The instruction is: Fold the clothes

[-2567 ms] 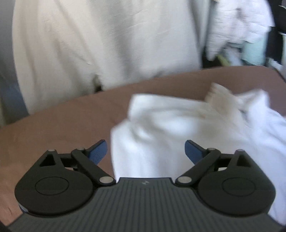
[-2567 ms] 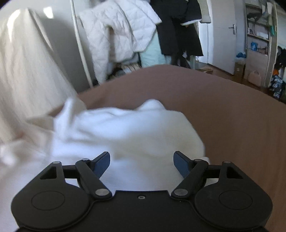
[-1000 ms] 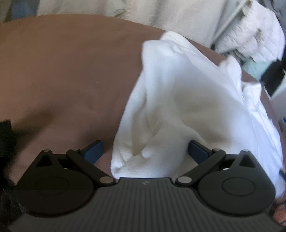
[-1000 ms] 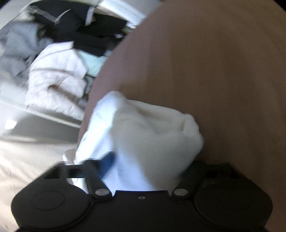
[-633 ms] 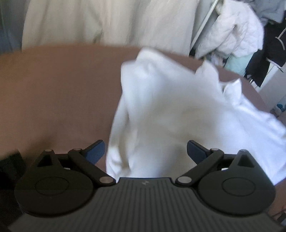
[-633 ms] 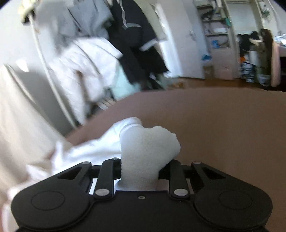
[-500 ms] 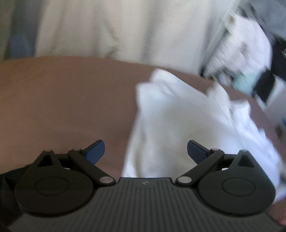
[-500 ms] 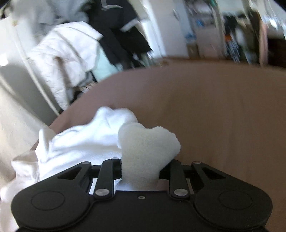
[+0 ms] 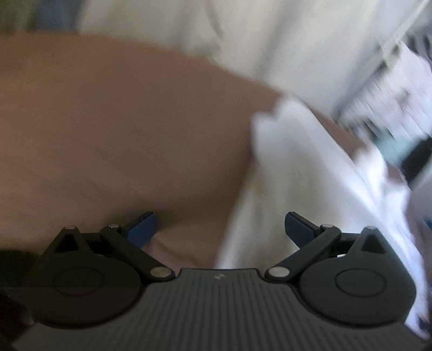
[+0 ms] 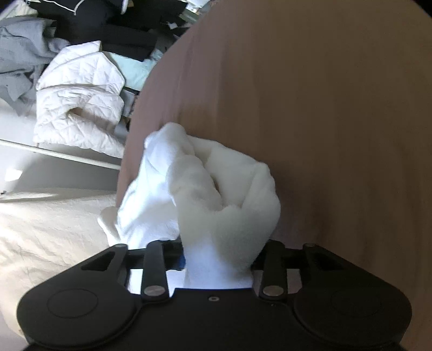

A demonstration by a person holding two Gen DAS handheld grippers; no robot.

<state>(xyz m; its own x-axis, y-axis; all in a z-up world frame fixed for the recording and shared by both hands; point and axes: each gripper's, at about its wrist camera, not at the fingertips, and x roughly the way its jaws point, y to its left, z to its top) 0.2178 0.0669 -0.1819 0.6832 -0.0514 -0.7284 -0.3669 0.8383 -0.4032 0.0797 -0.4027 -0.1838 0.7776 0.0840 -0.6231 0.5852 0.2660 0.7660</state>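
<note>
Left wrist view: the left gripper [image 9: 219,225] stands with its 2 blue-tipped fingers [image 9: 142,226] spread wide, released, nothing clamped between them. The white garment [image 9: 310,189] lies on the brown surface [image 9: 113,129]; whether that surface is a bed or a counter cannot be told. The garment's near edge runs down between the fingers toward the gripper body, nearer the right finger, without being pinched. The frame is motion-blurred, so fabric detail cannot be read. Cream fabric [image 9: 243,35] fills the top of this view beyond the brown surface.

Right wrist view: the right gripper [image 10: 217,263] has a thick bunch of the white garment [image 10: 221,205] between its fingers, with cloth filling the gap from side to side. The jaws are opening at this moment, yet the pads still bear on the bunch. The rest of the garment trails away to the left of the bunch, over the edge of the brown surface [image 10: 324,108].

Surroundings: a white quilted jacket [image 10: 81,100], dark clothing [image 10: 108,24] and grey fabric [image 10: 19,48] lie beyond the surface edge.

Containers: none can be made out in either view.
</note>
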